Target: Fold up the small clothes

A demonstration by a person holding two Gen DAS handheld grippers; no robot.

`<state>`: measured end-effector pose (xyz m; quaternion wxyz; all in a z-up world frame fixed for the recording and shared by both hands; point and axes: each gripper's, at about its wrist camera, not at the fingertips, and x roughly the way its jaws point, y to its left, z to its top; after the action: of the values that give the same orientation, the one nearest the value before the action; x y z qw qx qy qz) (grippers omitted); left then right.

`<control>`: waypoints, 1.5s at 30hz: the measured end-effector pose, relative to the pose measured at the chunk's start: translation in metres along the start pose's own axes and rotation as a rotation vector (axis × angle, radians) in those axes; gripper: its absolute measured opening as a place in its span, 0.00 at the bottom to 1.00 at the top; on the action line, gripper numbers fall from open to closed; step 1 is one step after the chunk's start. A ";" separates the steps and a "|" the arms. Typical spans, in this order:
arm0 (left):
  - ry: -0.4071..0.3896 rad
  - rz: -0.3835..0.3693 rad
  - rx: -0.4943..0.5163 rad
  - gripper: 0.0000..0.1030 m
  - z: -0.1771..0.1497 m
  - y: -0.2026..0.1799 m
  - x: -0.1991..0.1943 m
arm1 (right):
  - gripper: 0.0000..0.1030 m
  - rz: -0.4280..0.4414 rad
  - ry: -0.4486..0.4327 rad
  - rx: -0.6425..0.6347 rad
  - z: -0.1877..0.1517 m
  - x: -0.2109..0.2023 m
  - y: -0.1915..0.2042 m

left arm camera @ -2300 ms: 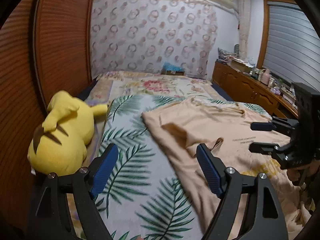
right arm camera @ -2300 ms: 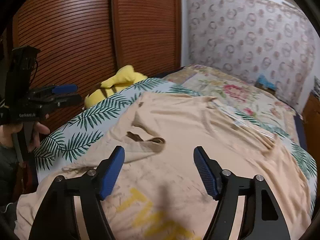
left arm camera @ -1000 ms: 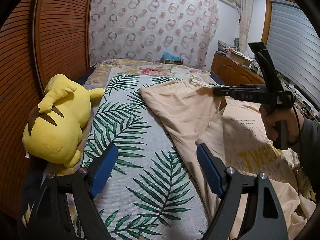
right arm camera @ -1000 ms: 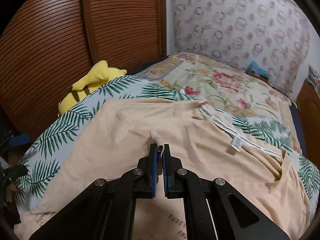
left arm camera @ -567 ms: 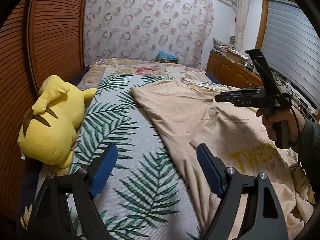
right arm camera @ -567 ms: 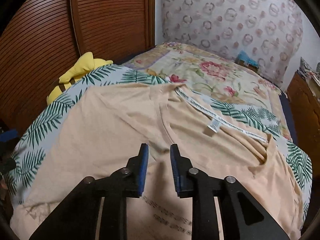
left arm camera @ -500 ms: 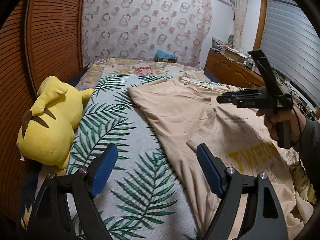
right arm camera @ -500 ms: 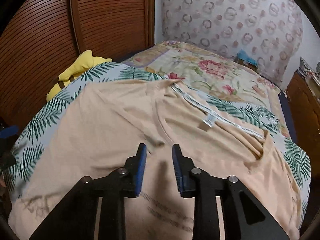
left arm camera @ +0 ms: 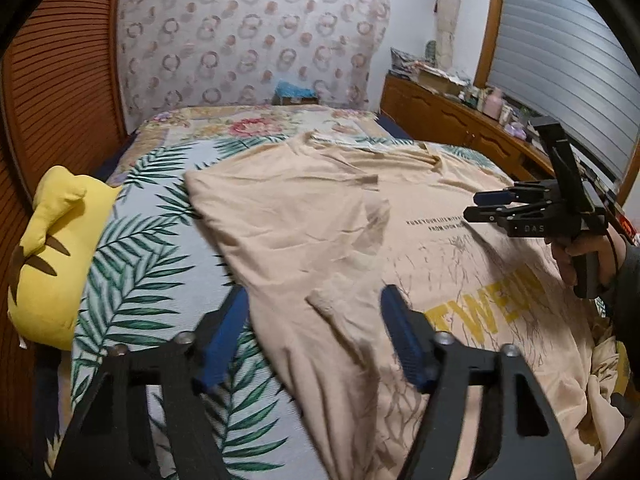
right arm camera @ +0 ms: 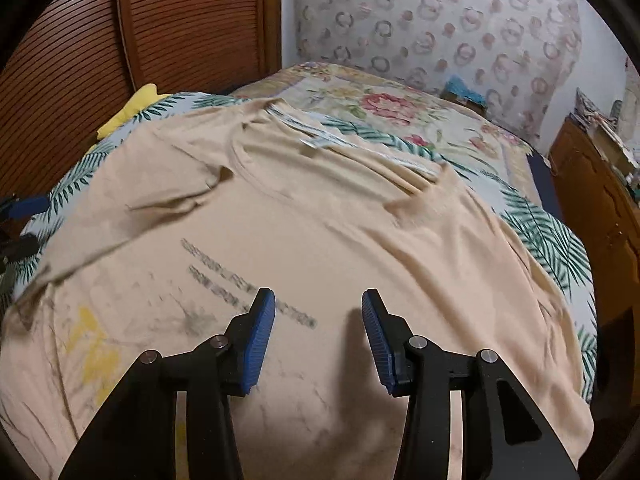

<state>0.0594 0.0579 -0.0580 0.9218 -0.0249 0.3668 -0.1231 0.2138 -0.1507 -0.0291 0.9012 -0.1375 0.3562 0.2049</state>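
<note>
Nearest the left wrist camera, the left gripper hovers low over the near left edge of a beige T-shirt. Its blue-padded jaws stand wide apart and hold nothing. One pad sits over the leaf-print bedspread, the other over the shirt, with a small turned-up flap of cloth between them.

The shirt lies face up and spread across the bed, yellow lettering toward the viewer, collar at the far end. Its left side is partly doubled inward, leaving a loose ridge.

To fold well, the likely next move is to pinch the left edge at a flat, single layer, not the crumpled flap, lift only slightly, and carry it straight across so the crease runs parallel to the shirt's length.

Farther right, the right gripper is held level above the chest print, pointing toward the collar. Its jaws are moderately open and empty.

A yellow plush lies at the bed's left edge, clear of the shirt.
</note>
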 end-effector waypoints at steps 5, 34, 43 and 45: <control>0.045 -0.017 0.020 0.34 0.002 -0.008 0.011 | 0.48 0.013 -0.021 0.027 -0.010 -0.001 -0.007; 0.106 -0.141 0.085 0.17 0.016 -0.056 0.017 | 0.78 0.006 -0.044 0.029 -0.019 -0.002 -0.018; 0.032 -0.123 0.079 0.41 0.022 -0.054 -0.003 | 0.79 0.005 -0.043 0.027 -0.020 -0.002 -0.020; 0.009 -0.113 0.073 0.44 0.024 -0.052 -0.007 | 0.79 0.004 -0.044 0.026 -0.020 -0.002 -0.020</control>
<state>0.0600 0.0083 -0.0286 0.9120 -0.0113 0.3641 -0.1885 0.2100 -0.1768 -0.0398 0.9102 -0.1205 0.3394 0.2047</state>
